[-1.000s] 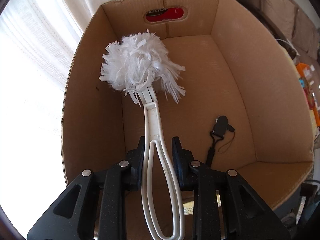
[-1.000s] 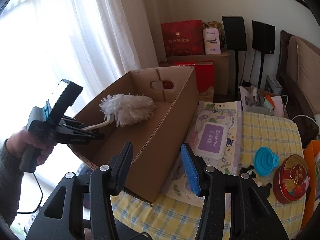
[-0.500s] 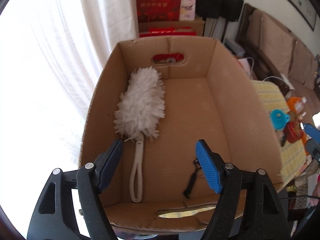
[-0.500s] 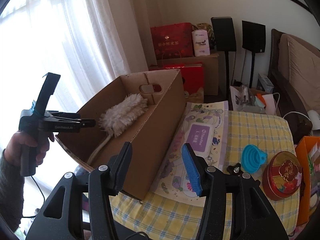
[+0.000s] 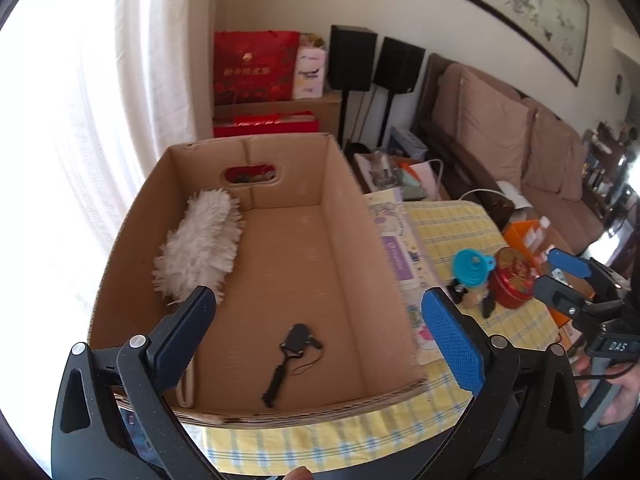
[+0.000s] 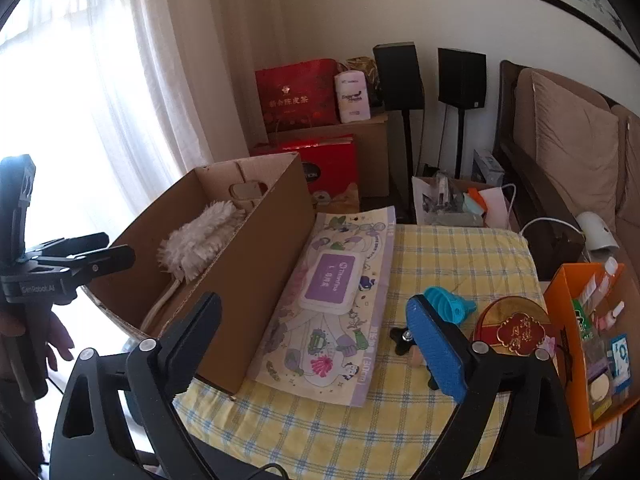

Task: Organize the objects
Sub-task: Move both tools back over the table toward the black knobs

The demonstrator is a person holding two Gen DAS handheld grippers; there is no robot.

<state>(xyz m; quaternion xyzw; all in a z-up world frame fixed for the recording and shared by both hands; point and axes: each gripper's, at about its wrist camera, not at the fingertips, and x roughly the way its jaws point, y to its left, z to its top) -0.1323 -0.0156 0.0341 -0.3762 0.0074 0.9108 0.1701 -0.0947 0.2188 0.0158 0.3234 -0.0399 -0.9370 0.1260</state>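
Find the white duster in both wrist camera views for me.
Left wrist: white duster lies along the box's left wall, left of centre.
Right wrist: white duster shows inside the box, left of centre.
Shared landmark: the cardboard box, with its handle cutout.

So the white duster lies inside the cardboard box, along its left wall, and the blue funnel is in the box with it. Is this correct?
Not quite. The white duster does lie inside the cardboard box along its left wall, but the blue funnel is not in the box: it stands outside on the yellow checked tablecloth, beside the red tin. The left wrist view shows this.
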